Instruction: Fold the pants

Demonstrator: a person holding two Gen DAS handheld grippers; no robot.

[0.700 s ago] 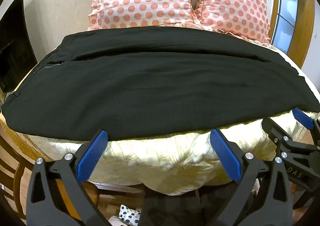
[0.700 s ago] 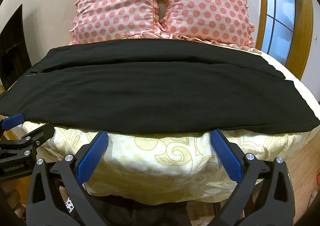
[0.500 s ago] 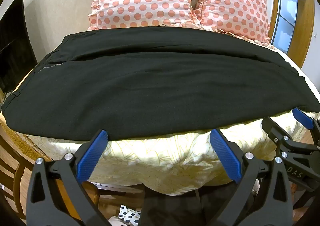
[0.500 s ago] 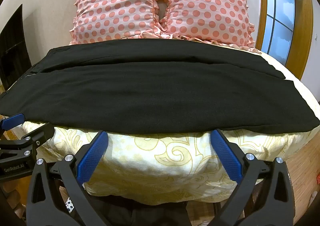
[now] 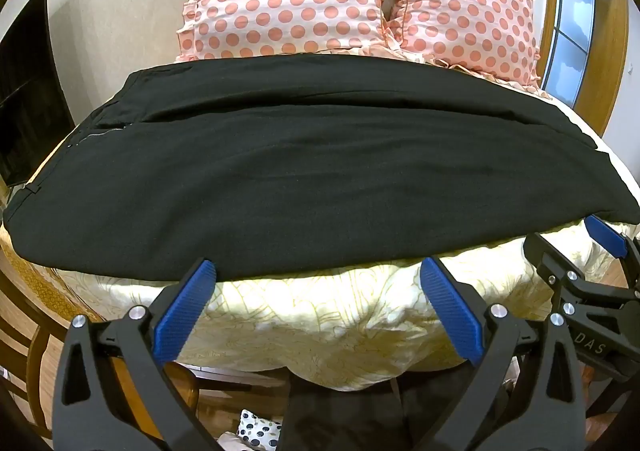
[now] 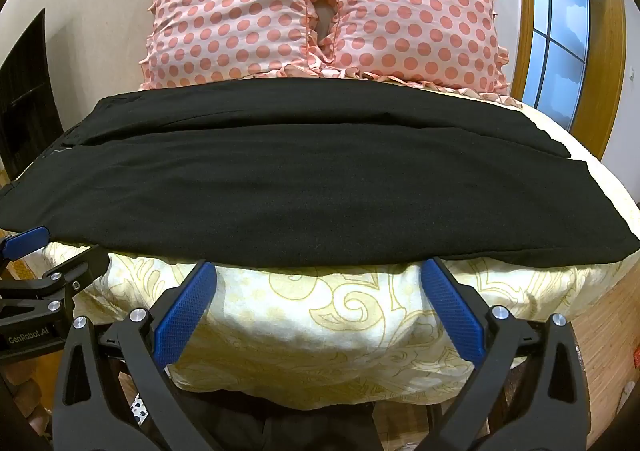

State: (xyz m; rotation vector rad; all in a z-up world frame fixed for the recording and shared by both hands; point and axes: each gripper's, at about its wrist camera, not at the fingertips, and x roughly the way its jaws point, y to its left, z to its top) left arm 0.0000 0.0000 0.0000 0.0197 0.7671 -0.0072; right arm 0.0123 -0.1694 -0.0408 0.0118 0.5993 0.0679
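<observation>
Black pants (image 5: 304, 167) lie flat across the bed, waistband at the left, leg hems at the right, one leg over the other; they also show in the right wrist view (image 6: 304, 187). My left gripper (image 5: 318, 283) is open and empty, hovering just short of the pants' near edge. My right gripper (image 6: 320, 285) is open and empty, also just short of the near edge. Each gripper shows at the side of the other's view.
A yellow patterned quilt (image 6: 320, 315) covers the bed under the pants. Two pink polka-dot pillows (image 6: 320, 11) stand at the headboard. A window with a wooden frame (image 6: 560, 31) is at the right. A dark cabinet (image 5: 24, 91) stands at the left.
</observation>
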